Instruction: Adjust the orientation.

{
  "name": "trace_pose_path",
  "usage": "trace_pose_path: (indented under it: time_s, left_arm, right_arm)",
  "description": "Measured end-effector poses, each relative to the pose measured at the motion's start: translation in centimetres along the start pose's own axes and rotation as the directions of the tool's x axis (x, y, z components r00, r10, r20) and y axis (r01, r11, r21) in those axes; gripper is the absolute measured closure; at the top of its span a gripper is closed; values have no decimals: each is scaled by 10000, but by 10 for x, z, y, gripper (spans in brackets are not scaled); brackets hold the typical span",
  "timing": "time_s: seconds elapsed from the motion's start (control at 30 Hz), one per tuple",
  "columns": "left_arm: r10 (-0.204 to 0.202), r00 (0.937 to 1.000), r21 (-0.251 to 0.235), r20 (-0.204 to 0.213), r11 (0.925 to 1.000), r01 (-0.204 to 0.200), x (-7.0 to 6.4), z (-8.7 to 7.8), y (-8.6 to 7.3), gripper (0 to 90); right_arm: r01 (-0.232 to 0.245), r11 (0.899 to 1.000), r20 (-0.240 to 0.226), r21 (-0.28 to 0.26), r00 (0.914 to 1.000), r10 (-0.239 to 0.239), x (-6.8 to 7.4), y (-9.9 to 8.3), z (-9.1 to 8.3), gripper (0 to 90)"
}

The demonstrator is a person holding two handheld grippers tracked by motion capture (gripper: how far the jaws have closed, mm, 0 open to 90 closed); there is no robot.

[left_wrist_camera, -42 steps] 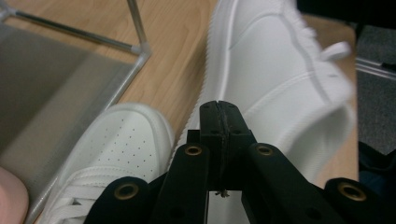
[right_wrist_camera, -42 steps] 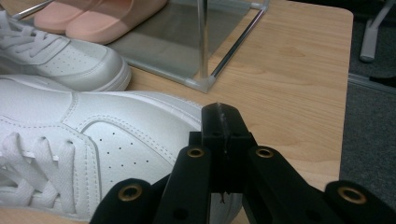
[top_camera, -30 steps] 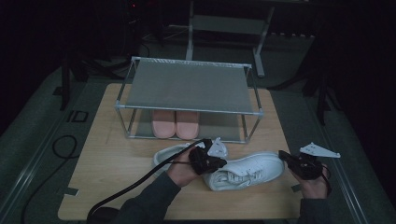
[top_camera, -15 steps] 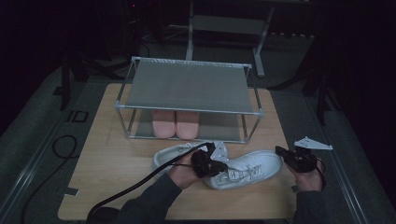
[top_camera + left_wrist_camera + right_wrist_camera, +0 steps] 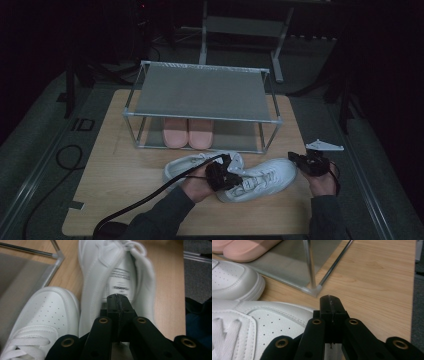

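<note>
Two white sneakers lie on the wooden table in front of a metal shoe rack (image 5: 200,92). At the heel end of the nearer sneaker (image 5: 260,180) is my left gripper (image 5: 232,174). In the left gripper view its jaws are shut (image 5: 117,297) over that sneaker's open collar and printed insole (image 5: 120,272), with nothing visible between them. My right gripper (image 5: 296,160) is shut too, right beside the same sneaker's toe. Its jaws (image 5: 329,299) hover just past the perforated toe (image 5: 277,322) and point at the rack's corner foot (image 5: 313,290).
The other white sneaker (image 5: 187,167) lies left of the first, its toe toward the rack. A pair of pink slippers (image 5: 187,132) sits on the rack's lower shelf. The table edge (image 5: 300,150) runs close to my right hand.
My right gripper has moved left and forward, from the table's right edge to the nearer sneaker's toe. The left gripper and both sneakers have hardly shifted.
</note>
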State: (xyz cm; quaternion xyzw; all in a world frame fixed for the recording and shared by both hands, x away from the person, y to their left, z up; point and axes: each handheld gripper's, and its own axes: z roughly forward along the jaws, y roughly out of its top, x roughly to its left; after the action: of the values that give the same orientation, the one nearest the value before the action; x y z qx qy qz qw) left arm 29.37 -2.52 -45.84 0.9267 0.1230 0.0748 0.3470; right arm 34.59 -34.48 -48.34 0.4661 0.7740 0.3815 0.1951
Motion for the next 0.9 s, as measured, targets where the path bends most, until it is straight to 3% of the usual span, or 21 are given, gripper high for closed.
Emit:
trace_pose_path:
  time_s: [0.23, 0.43, 0.57, 0.63, 0.9]
  left_arm:
    - [-31, 9999, -52, 161, 10000, 32, -2, -1, 0, 899]
    - [-194, 9992, 224, 336, 9996, 187, -1, 7, 0, 899]
    - [-220, 9996, 448, 183, 9988, 212, 1, 11, -2, 900]
    - [-249, 9997, 535, -11, 9983, 249, 2, 13, -3, 900]
    - [-494, 9983, 611, 298, 9970, 475, 3, 12, -7, 900]
  right_arm:
    - [132, 9998, 135, 176, 9998, -135, 1, 1, 3, 899]
    - [40, 10000, 274, -12, 9996, -40, -2, -4, -8, 899]
    - [34, 10000, 303, 11, 9995, -34, -2, -7, -11, 899]
    - [-45, 10000, 342, 65, 9994, 43, -3, -11, -11, 899]
    - [-528, 9982, 315, 278, 9982, 519, -11, -21, 1, 899]
